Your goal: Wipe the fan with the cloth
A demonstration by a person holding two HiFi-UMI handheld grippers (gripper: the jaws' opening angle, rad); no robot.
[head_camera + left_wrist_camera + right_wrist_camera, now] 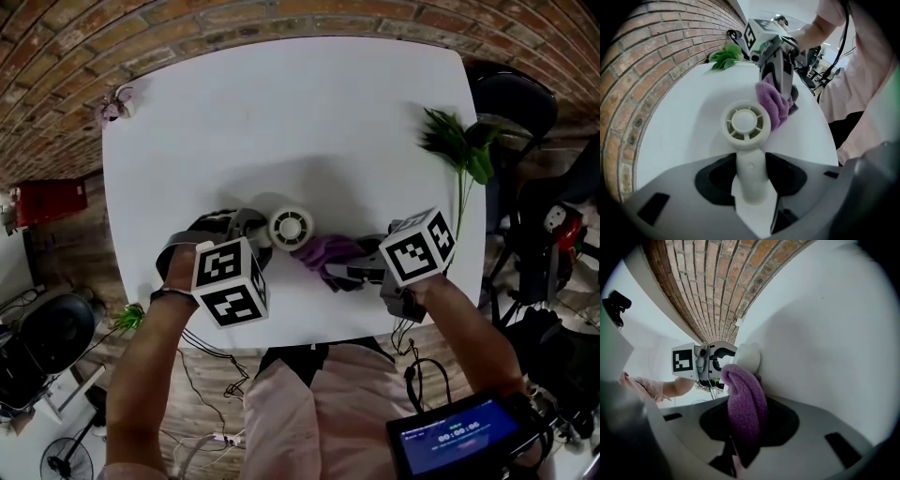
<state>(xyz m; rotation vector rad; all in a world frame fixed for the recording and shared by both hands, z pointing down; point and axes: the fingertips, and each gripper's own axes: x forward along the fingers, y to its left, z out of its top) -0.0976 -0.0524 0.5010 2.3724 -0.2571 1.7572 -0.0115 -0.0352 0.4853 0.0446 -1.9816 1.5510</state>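
Purple cloth (743, 413), clenched in the right gripper (349, 275), touches the cream fan (745, 123); the left gripper (750, 180) grasps its handle.

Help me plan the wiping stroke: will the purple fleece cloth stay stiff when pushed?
Probably floppy: the purple fleece cloth bends in a soft fold from the right gripper. Likely light and non-slippery, given its fuzzy pile.
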